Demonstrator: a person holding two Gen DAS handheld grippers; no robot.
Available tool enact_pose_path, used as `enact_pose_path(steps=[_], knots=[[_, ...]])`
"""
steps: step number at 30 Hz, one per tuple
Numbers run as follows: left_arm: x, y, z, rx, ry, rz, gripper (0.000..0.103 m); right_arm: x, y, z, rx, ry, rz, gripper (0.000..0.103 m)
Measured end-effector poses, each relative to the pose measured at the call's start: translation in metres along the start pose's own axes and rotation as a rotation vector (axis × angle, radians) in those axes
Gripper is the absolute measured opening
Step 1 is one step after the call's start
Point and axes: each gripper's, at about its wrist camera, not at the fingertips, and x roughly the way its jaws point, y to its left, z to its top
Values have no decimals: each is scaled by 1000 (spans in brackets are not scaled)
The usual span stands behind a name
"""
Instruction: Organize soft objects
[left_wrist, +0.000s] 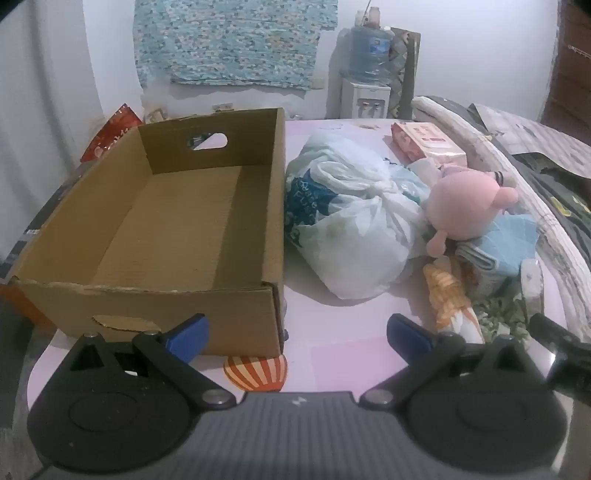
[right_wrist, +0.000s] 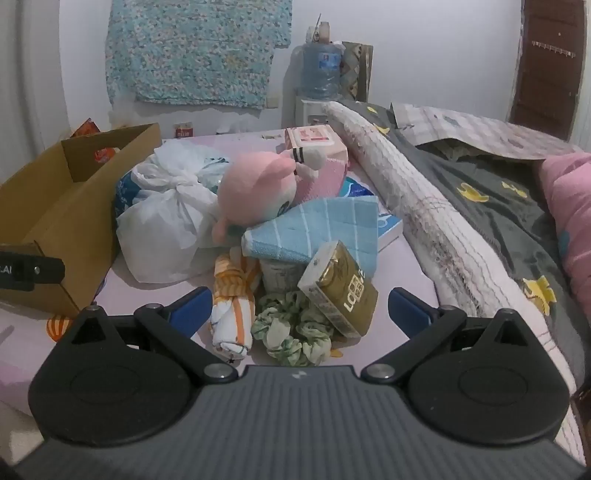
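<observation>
Pink plush toy (right_wrist: 255, 184): atop pile beside white tied bag (right_wrist: 166, 229), right of empty cardboard box (left_wrist: 177, 221). Probably light, squashy; best pinched at head. Left tongs (left_wrist: 297, 332) and right tongs (right_wrist: 299, 310): spread wide, empty. Pink tabletop (left_wrist: 332, 350); bedding (right_wrist: 480, 221), water dispenser (right_wrist: 317, 74) behind.

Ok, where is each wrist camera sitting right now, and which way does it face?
Left wrist: above the table's near edge, angled down at the empty cardboard box; its open left gripper shows, plus the right gripper's finger.
Right wrist: further right, angled down at the pile: green scrunchie, gold box, blue towel; its open right gripper shows.
Shared: box, tied plastic bag, pink plush toy, striped cloth.
</observation>
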Motion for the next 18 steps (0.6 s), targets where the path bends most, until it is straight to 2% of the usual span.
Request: enact_pose_path(steps=[8, 9, 18], knots=[[1, -4, 0, 33, 7, -36, 103, -1, -2, 5, 14, 27, 25, 102], [-1, 5, 1, -8, -3, -20, 103, -1, -6, 9, 16, 39, 31, 102], [-5, -8, -3, 38, -13, -1, 103, 1, -6, 8, 5, 57, 35, 102]])
